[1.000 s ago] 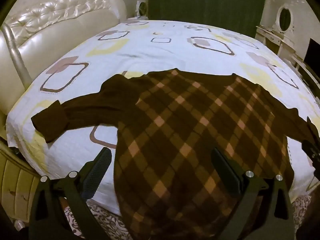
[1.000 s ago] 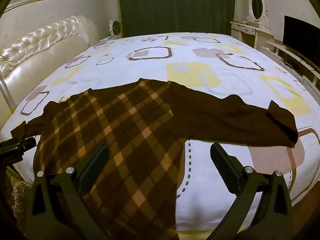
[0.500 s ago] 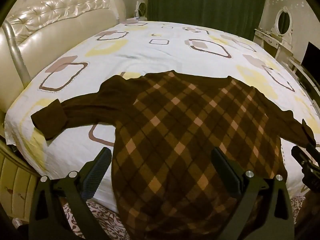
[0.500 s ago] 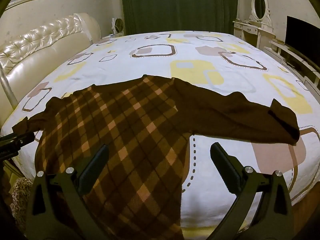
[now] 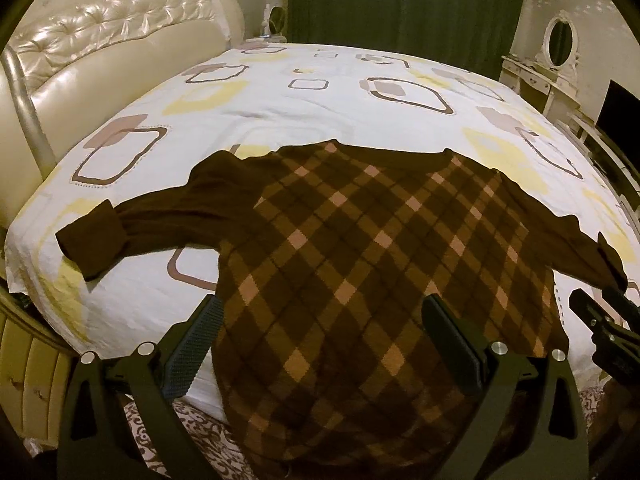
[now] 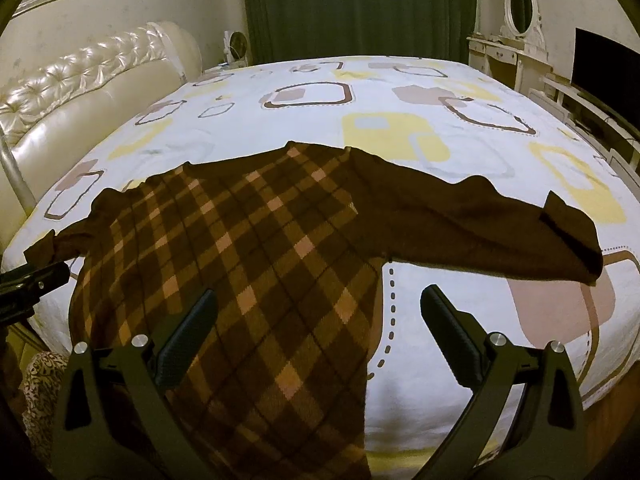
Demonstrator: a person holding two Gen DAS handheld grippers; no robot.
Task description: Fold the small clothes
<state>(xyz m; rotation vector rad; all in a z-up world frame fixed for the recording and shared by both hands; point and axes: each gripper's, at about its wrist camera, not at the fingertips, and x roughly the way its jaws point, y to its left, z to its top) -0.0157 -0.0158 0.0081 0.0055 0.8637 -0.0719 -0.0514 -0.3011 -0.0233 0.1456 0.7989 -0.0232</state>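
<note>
A brown sweater with an orange diamond check (image 5: 360,264) lies spread flat on the bed, its hem hanging over the near edge. Its plain brown sleeves reach left (image 5: 132,228) and right (image 6: 500,236). It also shows in the right wrist view (image 6: 248,272). My left gripper (image 5: 320,344) is open above the hem at the sweater's left side. My right gripper (image 6: 316,336) is open above the hem at its right side. Neither holds anything. The right gripper's tip (image 5: 600,320) shows at the right edge of the left wrist view.
The bed has a white sheet (image 5: 340,112) with brown and yellow squares. A cream tufted headboard (image 5: 100,64) stands to the left. A green curtain (image 5: 400,0) hangs behind. A white dressing table with an oval mirror (image 6: 520,32) and a dark screen (image 6: 600,64) stand to the right.
Both grippers have pulled back and up from the bed, so more of the sweater and sheet shows. The sweater lies as before. Both stay open.
</note>
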